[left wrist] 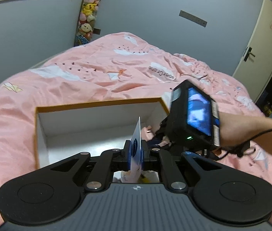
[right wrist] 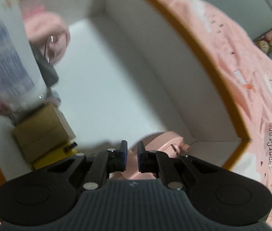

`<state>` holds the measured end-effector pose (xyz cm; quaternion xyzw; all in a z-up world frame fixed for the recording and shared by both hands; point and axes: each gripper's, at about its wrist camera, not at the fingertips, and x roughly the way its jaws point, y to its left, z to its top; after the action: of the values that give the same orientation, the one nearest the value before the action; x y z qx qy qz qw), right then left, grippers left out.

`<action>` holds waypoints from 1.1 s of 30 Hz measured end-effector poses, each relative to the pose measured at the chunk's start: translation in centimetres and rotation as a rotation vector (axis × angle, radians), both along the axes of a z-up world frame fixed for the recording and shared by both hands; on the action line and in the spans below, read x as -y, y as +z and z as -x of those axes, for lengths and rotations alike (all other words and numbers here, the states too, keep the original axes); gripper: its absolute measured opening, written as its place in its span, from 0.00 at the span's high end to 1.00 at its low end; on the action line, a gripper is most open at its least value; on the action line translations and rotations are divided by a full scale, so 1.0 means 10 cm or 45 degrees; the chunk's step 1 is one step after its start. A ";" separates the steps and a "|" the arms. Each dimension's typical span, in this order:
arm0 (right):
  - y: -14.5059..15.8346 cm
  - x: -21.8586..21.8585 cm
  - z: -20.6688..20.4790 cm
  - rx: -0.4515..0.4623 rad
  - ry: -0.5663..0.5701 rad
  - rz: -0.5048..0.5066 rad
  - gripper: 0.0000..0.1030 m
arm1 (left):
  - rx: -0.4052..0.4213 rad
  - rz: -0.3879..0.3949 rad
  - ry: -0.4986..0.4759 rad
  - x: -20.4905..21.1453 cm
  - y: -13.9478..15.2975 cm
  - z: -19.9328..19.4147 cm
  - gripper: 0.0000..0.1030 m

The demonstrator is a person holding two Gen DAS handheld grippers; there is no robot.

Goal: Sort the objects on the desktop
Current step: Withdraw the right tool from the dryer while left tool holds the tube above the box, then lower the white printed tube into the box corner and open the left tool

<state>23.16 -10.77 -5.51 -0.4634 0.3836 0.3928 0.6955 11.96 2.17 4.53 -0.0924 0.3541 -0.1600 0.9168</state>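
Left gripper (left wrist: 136, 156): pressed together on a flat white and blue tube (left wrist: 137, 144), which is pinched on edge between the blue pads and stands up from them over the near side of the box.
Right gripper (right wrist: 132, 158): seen with a narrow gap between its blue pads; nothing is seen pressed between them, and the gripper counts as closed. A pink object (right wrist: 166, 141) lies just behind and beneath the fingertips; contact cannot be told.
Box (left wrist: 99, 104): a white-walled open box with an orange rim, set on the bed; its floor is mostly bare in the middle.
Box contents, right wrist view: a brown cardboard carton (right wrist: 39, 130) with a yellow item (right wrist: 64, 154) beside it at the near left, and a pink soft thing (right wrist: 49, 32) at the far left.
Tube, right wrist view: a blurred pale shape with blue print (right wrist: 7, 61) fills the upper left, above the carton.
Hard to make out: the pink object under the right gripper is largely covered by the gripper body; the print on the tube is unreadable; the items at the box's right end in the left wrist view are hidden behind the right device (left wrist: 193, 115).
Cut off: the near wall of the box is masked by the left gripper body.
Right hand pose: the forearm (left wrist: 251, 129) reaches in from the right, with the device tipped steeply down into the right end of the box and a black cable trailing from it.
Left hand pose: the gripper is angled moderately downward toward the box.
Bed cover (left wrist: 97, 67): pink, with white patches, crumpled around the box.
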 end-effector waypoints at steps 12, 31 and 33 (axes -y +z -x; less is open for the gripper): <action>0.74 1.00 0.39 0.325 -0.669 -0.562 0.76 | -0.129 0.150 -0.012 0.45 -0.24 -0.28 0.91; 0.25 1.70 0.79 0.256 -1.055 -0.920 0.76 | -0.356 0.080 0.146 0.93 -0.73 -0.49 0.91; 0.22 1.71 0.79 0.242 -1.061 -0.924 0.76 | -0.359 0.065 0.155 0.95 -0.72 -0.46 0.91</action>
<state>15.24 -27.84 -3.35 -0.0369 0.3101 0.1480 0.9384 16.58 -7.34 -2.72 -0.1584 0.4688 -0.0984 0.8634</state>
